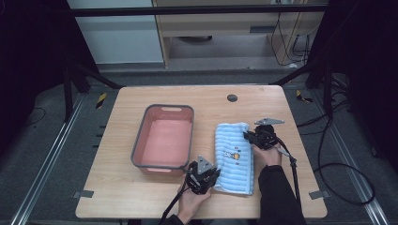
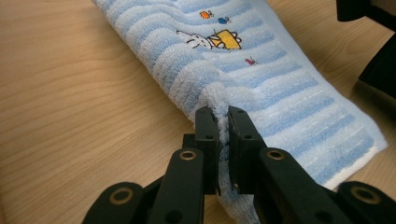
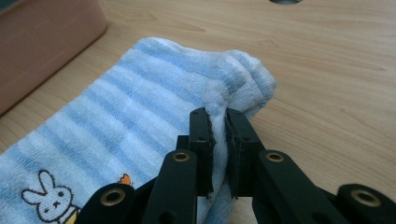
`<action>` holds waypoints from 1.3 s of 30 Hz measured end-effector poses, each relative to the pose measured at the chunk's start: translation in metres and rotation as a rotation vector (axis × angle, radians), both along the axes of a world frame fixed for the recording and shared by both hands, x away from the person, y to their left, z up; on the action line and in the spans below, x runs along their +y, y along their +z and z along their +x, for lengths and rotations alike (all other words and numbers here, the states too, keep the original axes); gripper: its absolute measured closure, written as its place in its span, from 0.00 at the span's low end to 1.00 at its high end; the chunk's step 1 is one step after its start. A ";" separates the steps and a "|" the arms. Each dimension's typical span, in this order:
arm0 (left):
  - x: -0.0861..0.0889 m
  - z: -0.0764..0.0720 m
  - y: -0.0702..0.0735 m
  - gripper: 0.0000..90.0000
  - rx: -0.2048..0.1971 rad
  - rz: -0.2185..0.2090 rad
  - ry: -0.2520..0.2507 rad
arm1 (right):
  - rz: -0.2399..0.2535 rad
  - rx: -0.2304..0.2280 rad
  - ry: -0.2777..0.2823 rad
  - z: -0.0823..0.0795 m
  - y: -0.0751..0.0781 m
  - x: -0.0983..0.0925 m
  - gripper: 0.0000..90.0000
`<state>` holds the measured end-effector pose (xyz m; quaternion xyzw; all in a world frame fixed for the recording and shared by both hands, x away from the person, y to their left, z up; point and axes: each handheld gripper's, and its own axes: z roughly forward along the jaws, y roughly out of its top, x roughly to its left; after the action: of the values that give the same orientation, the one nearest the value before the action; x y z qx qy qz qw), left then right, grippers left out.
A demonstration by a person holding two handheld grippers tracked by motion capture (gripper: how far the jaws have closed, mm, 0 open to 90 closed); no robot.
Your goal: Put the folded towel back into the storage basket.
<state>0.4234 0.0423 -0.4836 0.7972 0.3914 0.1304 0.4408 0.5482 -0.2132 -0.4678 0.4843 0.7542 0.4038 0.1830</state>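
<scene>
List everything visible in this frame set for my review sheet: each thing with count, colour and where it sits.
towel: one, light blue and white stripes with a small rabbit picture, folded, on the table right of centre.
bin: one, pink with grey rim, left of the towel.
table: one, light wood, with a dark round hole near the far edge.
left gripper: one, black, shut on the towel's near left corner.
right gripper: one, black, shut on the towel's far right corner.
hands: two, dark sleeves, from the bottom edge.
</scene>
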 end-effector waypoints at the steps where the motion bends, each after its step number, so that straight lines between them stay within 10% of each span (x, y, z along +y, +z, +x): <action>1: 0.001 -0.001 0.003 0.93 -0.004 -0.002 -0.003 | 0.003 -0.004 -0.002 -0.001 0.002 0.000 0.92; 39: 0.030 -0.009 0.086 0.93 -0.150 -0.039 -0.008 | 0.005 -0.240 0.011 -0.030 0.102 0.026 0.92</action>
<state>0.4144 0.0726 -0.3979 0.7779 0.3567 0.1803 0.4850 0.5179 -0.1869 -0.3654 0.4290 0.7285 0.4617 0.2685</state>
